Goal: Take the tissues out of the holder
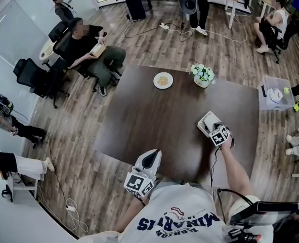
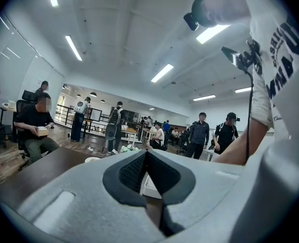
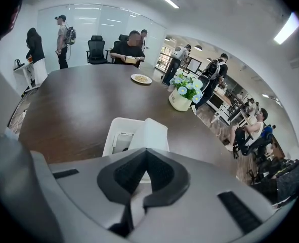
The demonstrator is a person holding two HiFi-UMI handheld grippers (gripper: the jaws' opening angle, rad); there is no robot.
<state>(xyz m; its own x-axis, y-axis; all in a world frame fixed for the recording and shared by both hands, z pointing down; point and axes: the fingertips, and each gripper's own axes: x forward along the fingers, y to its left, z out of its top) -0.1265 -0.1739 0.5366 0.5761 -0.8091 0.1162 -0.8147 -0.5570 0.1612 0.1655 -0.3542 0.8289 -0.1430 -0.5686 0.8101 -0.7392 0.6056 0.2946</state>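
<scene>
Tissues stand up from the white holder near the table's right edge, and our right tongs are pinched on the top sheet. We judge it soft, light and easily torn, so we should grip the fold. Our left tongs are closed and empty.
</scene>
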